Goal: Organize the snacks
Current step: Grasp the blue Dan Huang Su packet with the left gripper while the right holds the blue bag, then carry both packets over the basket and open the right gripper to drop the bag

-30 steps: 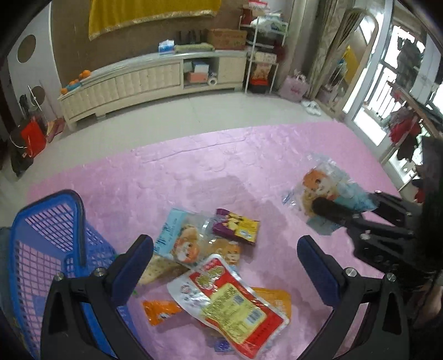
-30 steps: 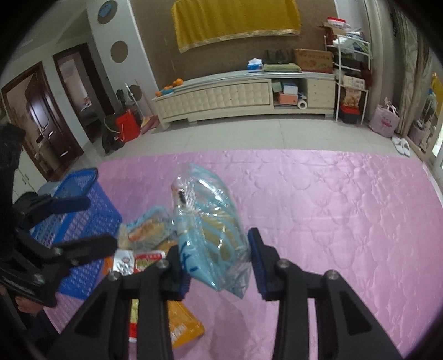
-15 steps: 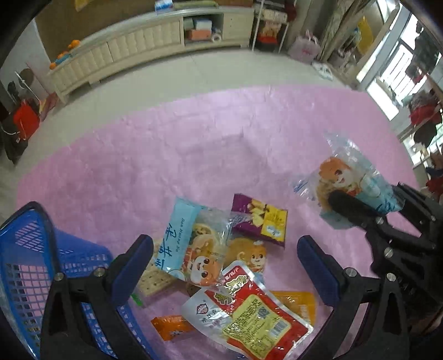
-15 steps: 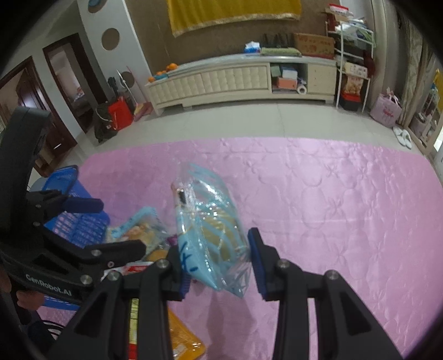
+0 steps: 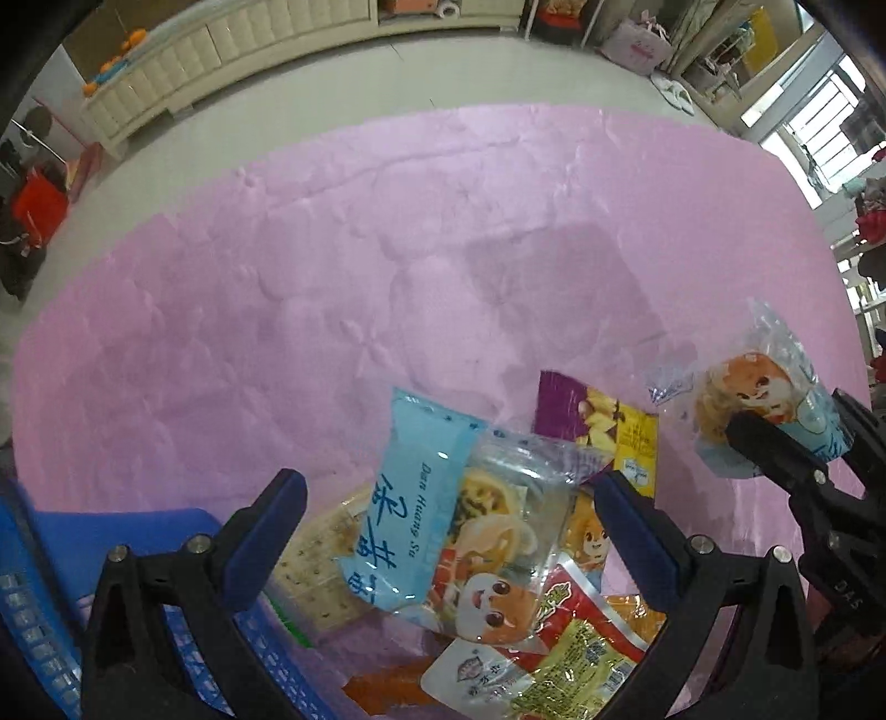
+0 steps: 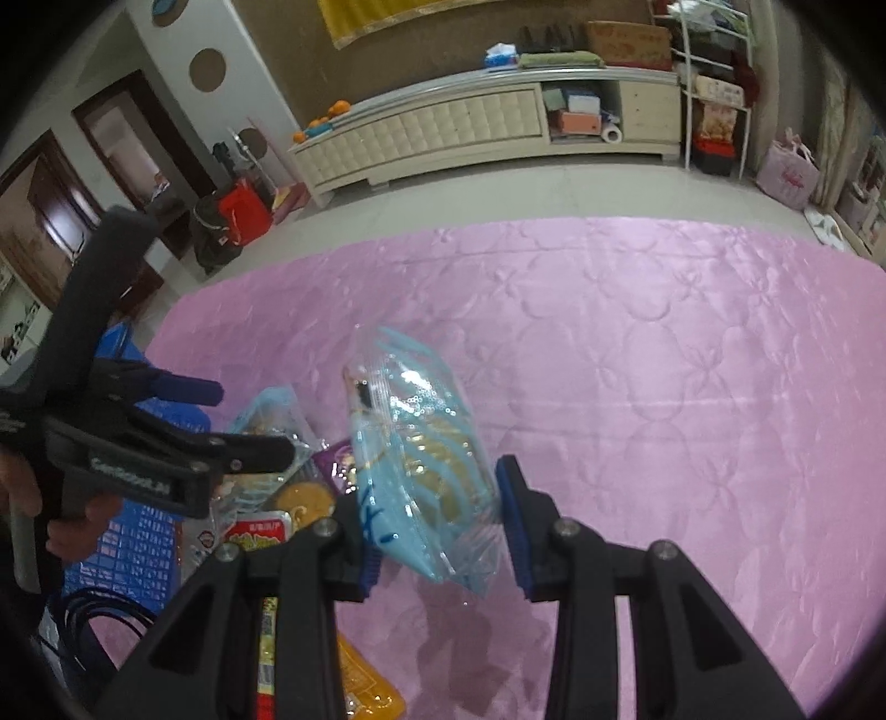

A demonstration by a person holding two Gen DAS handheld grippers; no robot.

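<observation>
My right claw (image 6: 440,523) grips one clear blue packet (image 6: 421,465), left claw (image 5: 448,526) spread empty over the pile (image 5: 498,554); basket (image 5: 33,637) barely visible, most unsorted.

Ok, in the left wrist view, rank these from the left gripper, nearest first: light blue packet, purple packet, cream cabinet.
1. Light blue packet, between the open left gripper's fingers.
2. Purple packet, just beyond, to the right.
3. Cream cabinet, far across the floor.

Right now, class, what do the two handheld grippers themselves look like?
Both are black plastic frames with triangular cut-outs and silver screw heads, ending in dark blue padded jaws. The left gripper shows white lettering along its side in the right wrist view. The right gripper has ridged blue pads.
</observation>
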